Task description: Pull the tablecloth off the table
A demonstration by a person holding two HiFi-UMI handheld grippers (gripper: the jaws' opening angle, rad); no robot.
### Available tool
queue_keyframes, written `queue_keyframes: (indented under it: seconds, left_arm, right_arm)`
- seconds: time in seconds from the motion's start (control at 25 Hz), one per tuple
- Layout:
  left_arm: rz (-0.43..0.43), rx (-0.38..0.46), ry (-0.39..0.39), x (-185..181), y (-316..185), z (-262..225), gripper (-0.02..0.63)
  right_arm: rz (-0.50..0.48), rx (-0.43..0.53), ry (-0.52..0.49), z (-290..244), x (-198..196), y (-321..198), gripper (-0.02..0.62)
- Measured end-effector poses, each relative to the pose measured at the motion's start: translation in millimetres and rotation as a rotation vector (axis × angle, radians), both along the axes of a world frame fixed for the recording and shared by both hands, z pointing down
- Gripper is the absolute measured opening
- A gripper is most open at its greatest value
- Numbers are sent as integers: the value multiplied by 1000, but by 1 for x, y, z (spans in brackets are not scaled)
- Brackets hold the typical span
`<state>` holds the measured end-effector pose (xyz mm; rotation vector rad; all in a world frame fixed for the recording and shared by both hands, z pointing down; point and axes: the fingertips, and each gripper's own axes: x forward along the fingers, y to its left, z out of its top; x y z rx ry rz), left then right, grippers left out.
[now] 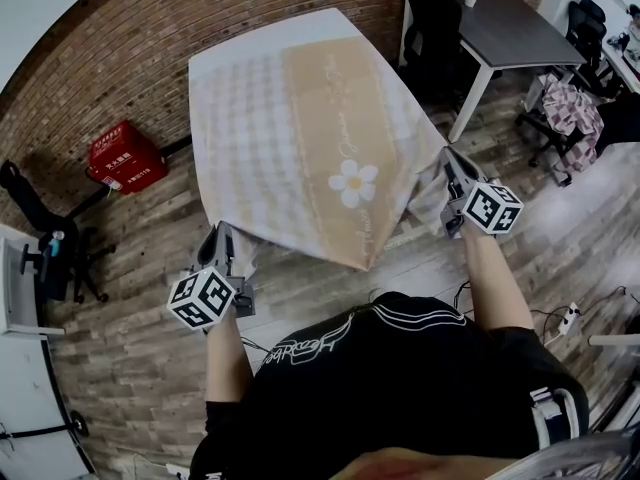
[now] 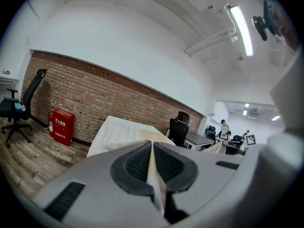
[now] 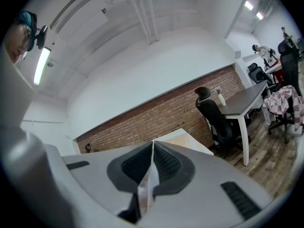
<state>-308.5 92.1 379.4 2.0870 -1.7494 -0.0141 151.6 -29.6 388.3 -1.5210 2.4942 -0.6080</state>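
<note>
Tablecloth (image 1: 250, 118) comes first: it looks thin, soft and light, so it should slide easily but bunch and sag, and the near corners are the sensible places to hold it. At the far left a red box (image 1: 125, 158) stands against the brick wall (image 1: 120, 58); its white print is too small to read with confidence. The left gripper (image 1: 222, 236) has its jaws closed on the tablecloth's near left corner, with a thin fold pinched between the pads. The tablecloth covers the table, which is hidden beneath it. Its far edge lies toward the wall and its near edge droops to a point between the two grippers. A white daisy (image 1: 353, 183) and a line of cursive sit on the beige band (image 1: 320, 98); the script cannot be read. The right gripper (image 1: 449, 165) is clamped the same way on the near right corner.
</note>
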Motion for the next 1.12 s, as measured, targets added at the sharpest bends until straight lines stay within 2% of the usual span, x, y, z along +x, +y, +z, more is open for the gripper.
queue_keyframes:
  seconds: [0.36,1.12]
  left_arm:
    - [-14,-5,9,16,13,-3,6]
    - [-76,-30,-15,95,61,-13,6]
  right_arm:
    - [-21,-11,-12,-2,10,13,-2]
    - [-101,-43,-48,0,78,46,-2]
